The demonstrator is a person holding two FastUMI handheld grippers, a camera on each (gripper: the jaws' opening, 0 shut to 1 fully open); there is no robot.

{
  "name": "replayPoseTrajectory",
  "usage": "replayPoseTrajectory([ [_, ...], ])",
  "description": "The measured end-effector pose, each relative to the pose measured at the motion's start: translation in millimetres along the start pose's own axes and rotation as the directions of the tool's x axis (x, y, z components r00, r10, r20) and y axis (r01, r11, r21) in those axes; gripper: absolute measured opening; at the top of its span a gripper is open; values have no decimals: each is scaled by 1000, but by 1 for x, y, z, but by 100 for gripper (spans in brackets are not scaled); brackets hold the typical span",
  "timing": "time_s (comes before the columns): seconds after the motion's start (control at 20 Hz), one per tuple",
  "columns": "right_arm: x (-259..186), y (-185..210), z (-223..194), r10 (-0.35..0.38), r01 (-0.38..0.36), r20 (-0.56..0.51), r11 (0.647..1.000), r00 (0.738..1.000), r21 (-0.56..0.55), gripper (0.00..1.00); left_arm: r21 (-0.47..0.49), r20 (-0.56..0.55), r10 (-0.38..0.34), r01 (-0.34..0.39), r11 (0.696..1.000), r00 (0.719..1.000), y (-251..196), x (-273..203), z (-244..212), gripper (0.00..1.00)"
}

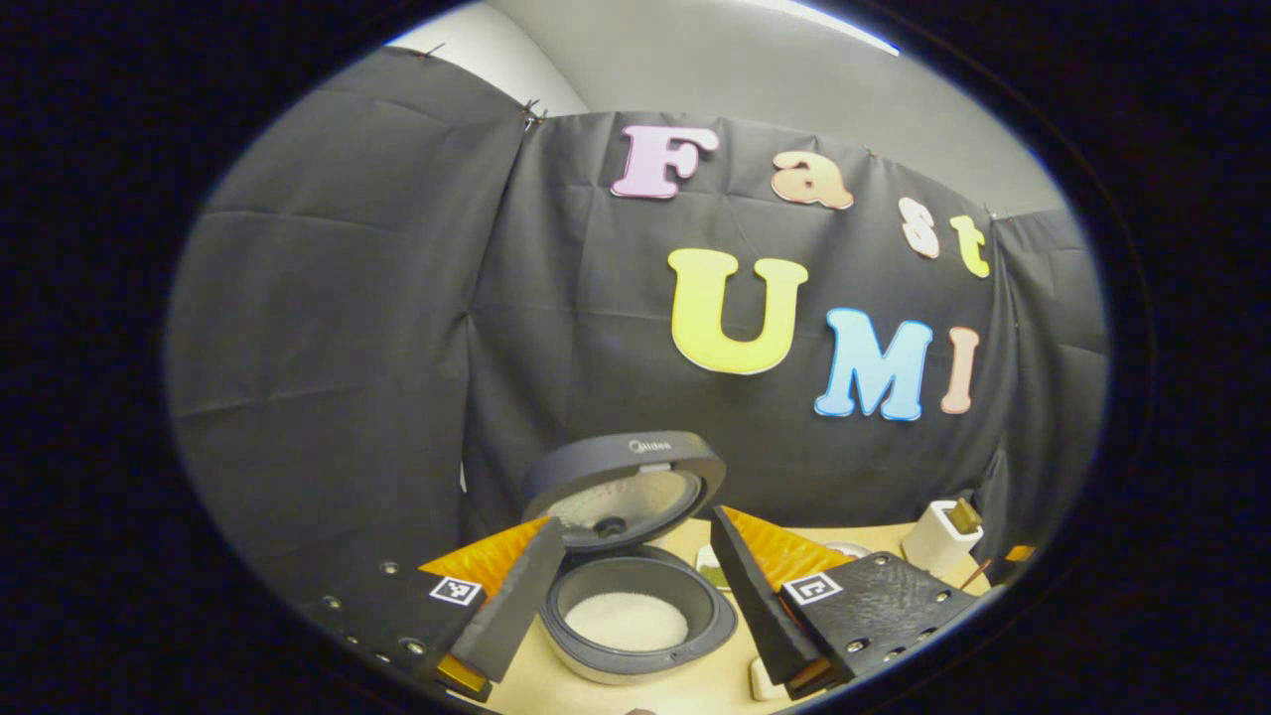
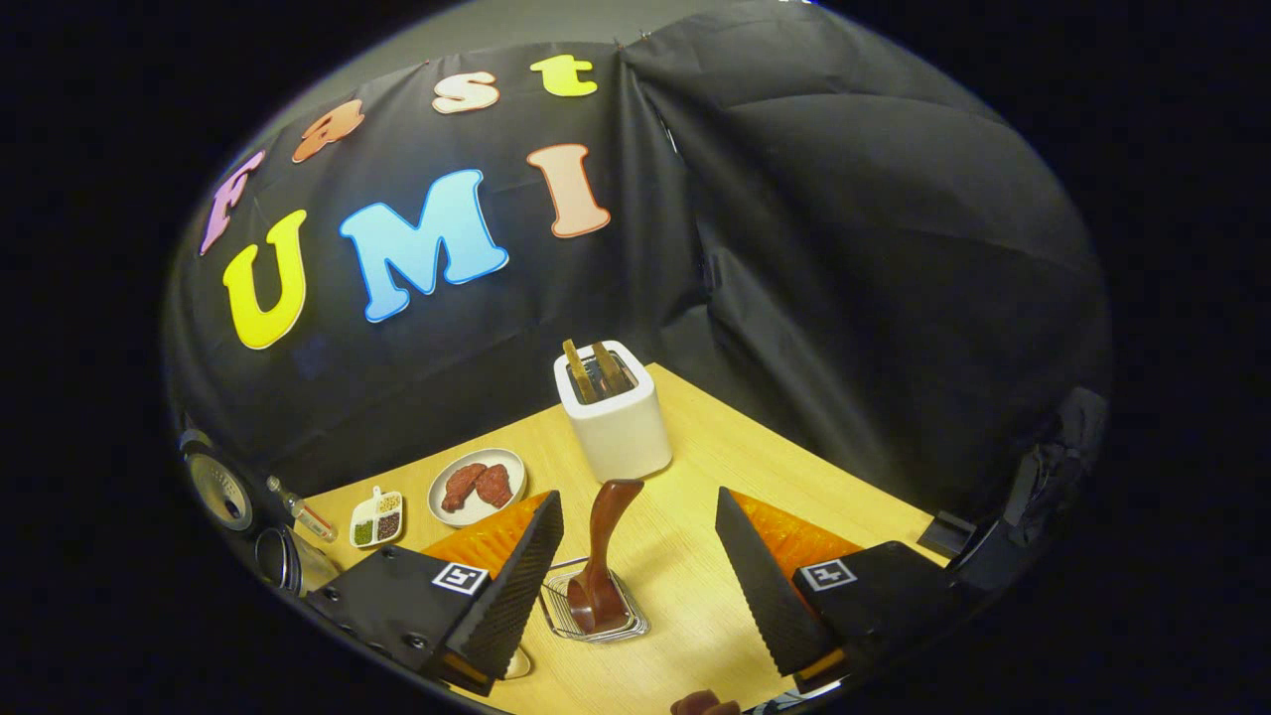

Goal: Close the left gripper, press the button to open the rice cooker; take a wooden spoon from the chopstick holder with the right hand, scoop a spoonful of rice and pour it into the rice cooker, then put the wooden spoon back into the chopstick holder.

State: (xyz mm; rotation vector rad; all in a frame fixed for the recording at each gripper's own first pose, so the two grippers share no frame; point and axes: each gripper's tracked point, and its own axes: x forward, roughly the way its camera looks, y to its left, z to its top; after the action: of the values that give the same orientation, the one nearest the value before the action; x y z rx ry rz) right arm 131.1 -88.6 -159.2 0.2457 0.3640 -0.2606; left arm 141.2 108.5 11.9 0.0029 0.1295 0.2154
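**Cooker open, spoon standing in its holder**

In the left gripper view, the left gripper [image 1: 635,596] sits low in the frame with its fingers spread wide, grasping nothing. Between them, at lower centre, the rice cooker [image 1: 640,611] stands on the bench [image 1: 695,685] with its lid [image 1: 624,487] raised behind it and white rice [image 1: 626,621] lying in the pot. At the lower right of that frame a white toaster [image 1: 941,536] stands near the booth wall.

In the right gripper view, a small divided dish [image 2: 376,518] and a plate of meat [image 2: 477,487] lie at lower left, the toaster [image 2: 616,412] stands at centre, and below it the wooden spoon [image 2: 602,556] stands upright in the wire chopstick holder [image 2: 594,606]. The right gripper [image 2: 640,586] is released, its fingers wide on either side of the spoon and not touching it.

The spoon looks stiff, light and smooth, probably a little slippery; the upper handle, above the holder's rim, seems the best place to pinch. The wire holder looks light too, so it could tip or drag if the spoon is pulled at an angle instead of straight up.
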Motion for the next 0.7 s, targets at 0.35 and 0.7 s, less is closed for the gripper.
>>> replayPoseTrajectory([
  [0.35,-57,18,7,14,-2,75,988,997,-155,98,10,44,9,-9,1000,999,26,67,53,92],
  [0.7,-101,37,54,49,-16,176,983,983,-185,98,15,-68,-24,25,1000,997,18,147,51,92],
])
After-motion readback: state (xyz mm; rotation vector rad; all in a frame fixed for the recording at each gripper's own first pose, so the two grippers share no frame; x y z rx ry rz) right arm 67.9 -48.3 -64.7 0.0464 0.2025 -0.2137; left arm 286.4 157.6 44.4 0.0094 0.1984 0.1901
